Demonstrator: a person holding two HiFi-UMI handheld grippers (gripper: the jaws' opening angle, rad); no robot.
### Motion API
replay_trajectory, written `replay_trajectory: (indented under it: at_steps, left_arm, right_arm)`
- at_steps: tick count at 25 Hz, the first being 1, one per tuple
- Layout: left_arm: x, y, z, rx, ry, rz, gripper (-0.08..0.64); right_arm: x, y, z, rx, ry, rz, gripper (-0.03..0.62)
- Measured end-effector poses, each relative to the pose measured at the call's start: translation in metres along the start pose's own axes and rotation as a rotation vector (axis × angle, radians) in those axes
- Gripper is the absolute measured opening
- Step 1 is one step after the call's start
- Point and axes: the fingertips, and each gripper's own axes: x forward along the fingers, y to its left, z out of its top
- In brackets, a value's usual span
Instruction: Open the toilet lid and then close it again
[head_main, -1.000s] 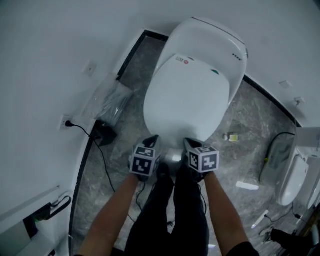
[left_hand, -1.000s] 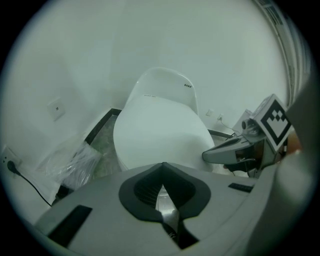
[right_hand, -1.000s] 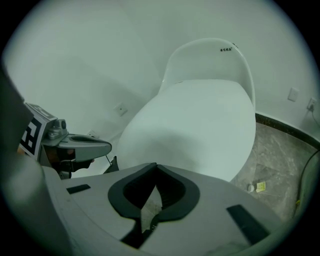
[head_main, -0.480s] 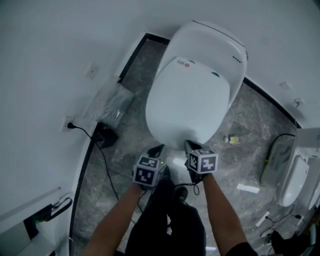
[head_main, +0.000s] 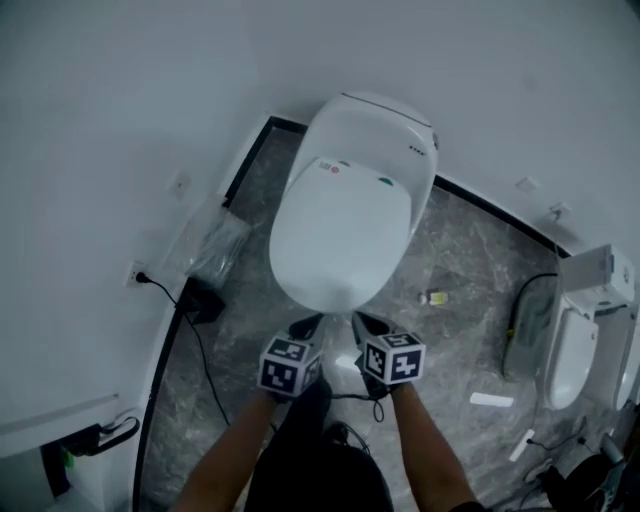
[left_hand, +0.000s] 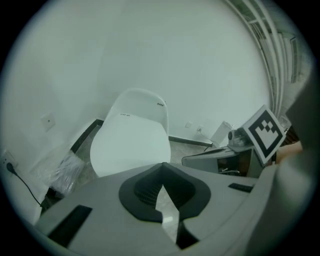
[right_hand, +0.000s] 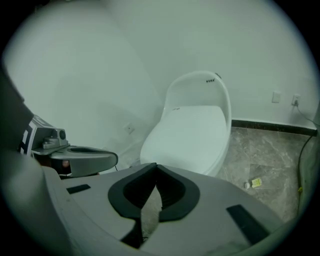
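Note:
The white toilet stands against the wall with its lid (head_main: 340, 240) lying flat and closed. My left gripper (head_main: 305, 325) and right gripper (head_main: 362, 325) hover side by side just in front of the bowl's front edge, apart from it. Both are shut with nothing between the jaws. The left gripper view shows my left gripper (left_hand: 162, 165) pointing down toward the lid (left_hand: 130, 142). In the right gripper view my right gripper (right_hand: 156, 166) points at the lid (right_hand: 187, 132) from the other side.
A clear plastic bag (head_main: 205, 245) and a black power adapter (head_main: 200, 298) with its cable lie left of the toilet by a wall socket (head_main: 135, 272). A small yellow bottle (head_main: 433, 297) lies on the grey marble floor. Another white fixture (head_main: 575, 355) stands at the right.
Both grippers have risen and drawn back from the lid's front edge. The toilet now sits farther off in the head view, and its lid stays down.

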Motion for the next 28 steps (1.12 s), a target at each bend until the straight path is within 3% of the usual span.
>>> replay_trajectory:
  at_steps: [5,10,20,28]
  left_arm:
    - [-0.041,-0.051,0.031,0.137,-0.101,0.012,0.008]
    - [-0.086,-0.108,0.058,0.217,-0.177,-0.014,0.008]
    - [-0.190,-0.231,0.086,0.314,-0.317,-0.096,0.008]
    - [-0.261,-0.298,0.090,0.373,-0.396,-0.139,0.008]
  right_arm:
    - [-0.075,0.025,0.019,-0.053,-0.117,0.019,0.012]
    - [-0.156,0.048,0.036,-0.104,-0.248,0.019,0.011]
    - [-0.316,0.089,0.043,-0.137,-0.505,0.027,0.009]
    - [-0.423,0.123,0.049,-0.173,-0.678,0.043,0.009]
